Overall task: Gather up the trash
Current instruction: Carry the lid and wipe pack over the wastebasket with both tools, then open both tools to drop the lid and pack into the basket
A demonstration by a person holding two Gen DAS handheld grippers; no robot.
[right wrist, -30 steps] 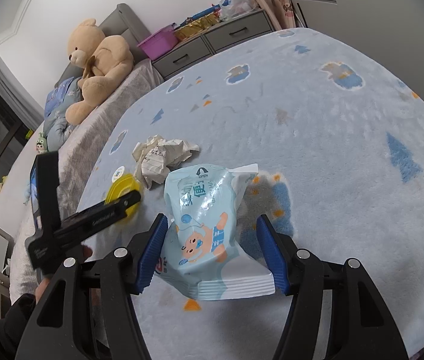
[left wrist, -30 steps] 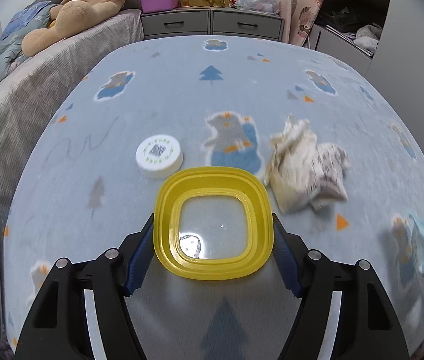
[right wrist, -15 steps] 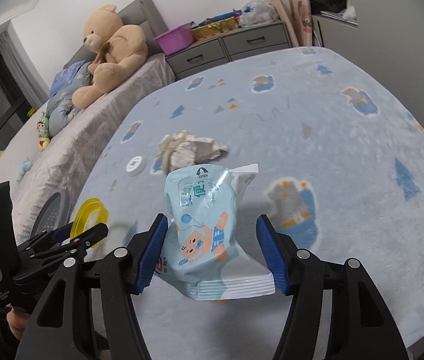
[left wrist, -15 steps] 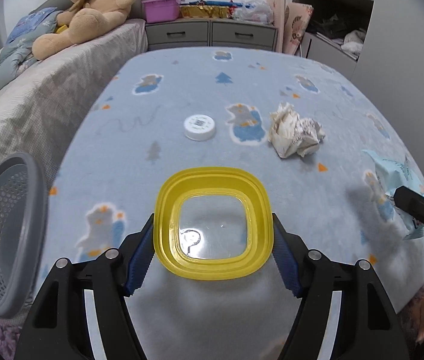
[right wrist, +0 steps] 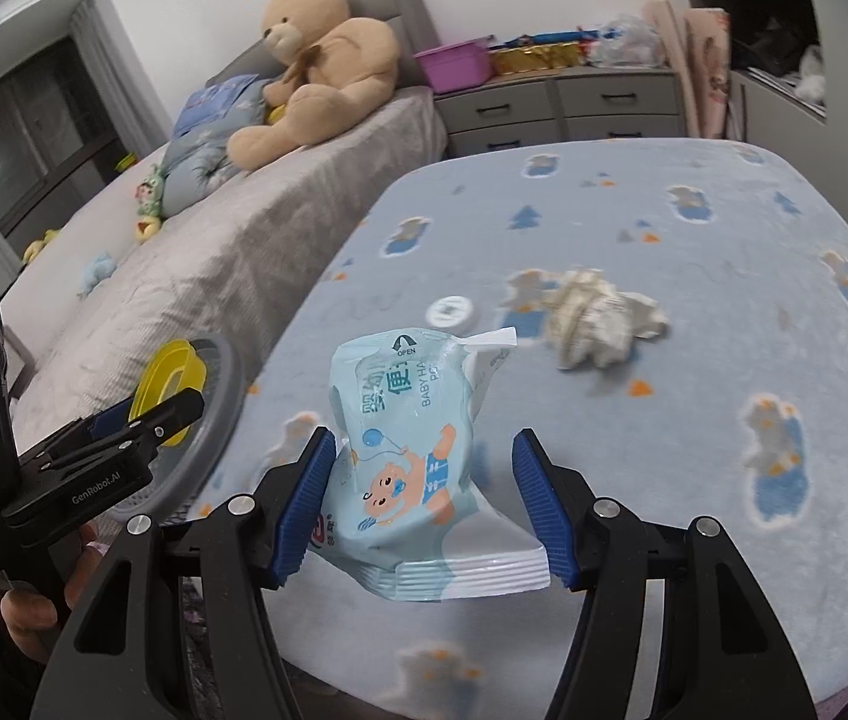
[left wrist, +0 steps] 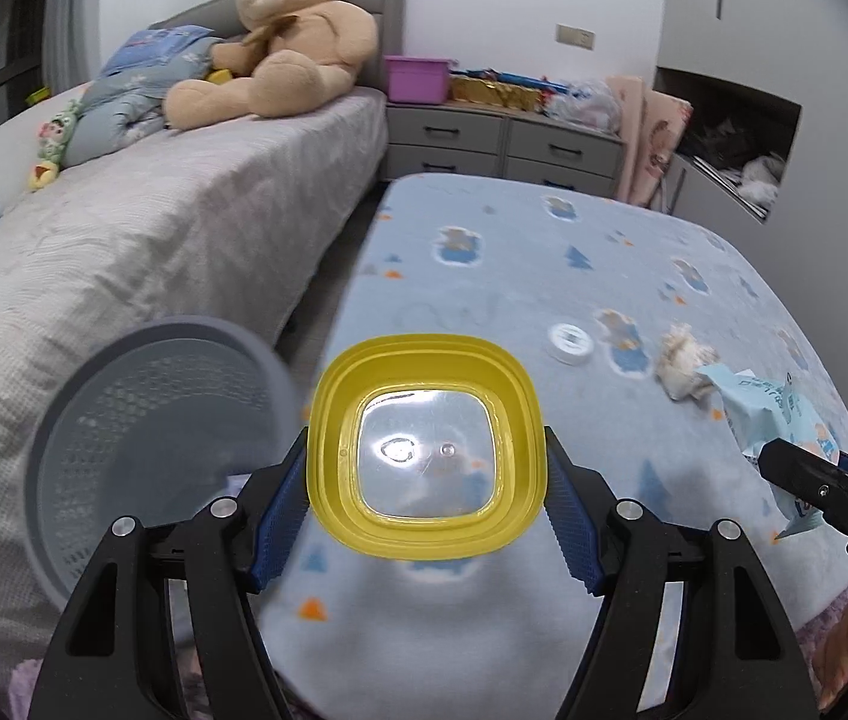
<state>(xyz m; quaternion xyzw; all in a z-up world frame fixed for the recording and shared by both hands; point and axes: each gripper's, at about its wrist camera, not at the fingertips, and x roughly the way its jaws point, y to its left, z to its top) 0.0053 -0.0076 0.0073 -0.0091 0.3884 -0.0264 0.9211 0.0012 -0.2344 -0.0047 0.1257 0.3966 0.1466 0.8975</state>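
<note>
My left gripper is shut on a yellow-rimmed clear lid, held in the air above the front left corner of the blue blanket, right of a grey mesh basket. My right gripper is shut on a light blue baby wipes pack, also lifted. The pack shows at the right edge of the left wrist view. The lid and left gripper show over the basket rim in the right wrist view. A crumpled paper wad and a white round cap lie on the blanket.
A blue patterned blanket covers the low bed. A grey bed with a teddy bear stands to the left, with a narrow gap between. Grey drawers with a purple bin are at the back.
Both grippers have lifted and swung left with their loads. The grey basket has come into fuller view, and the lid is now close beside it.
</note>
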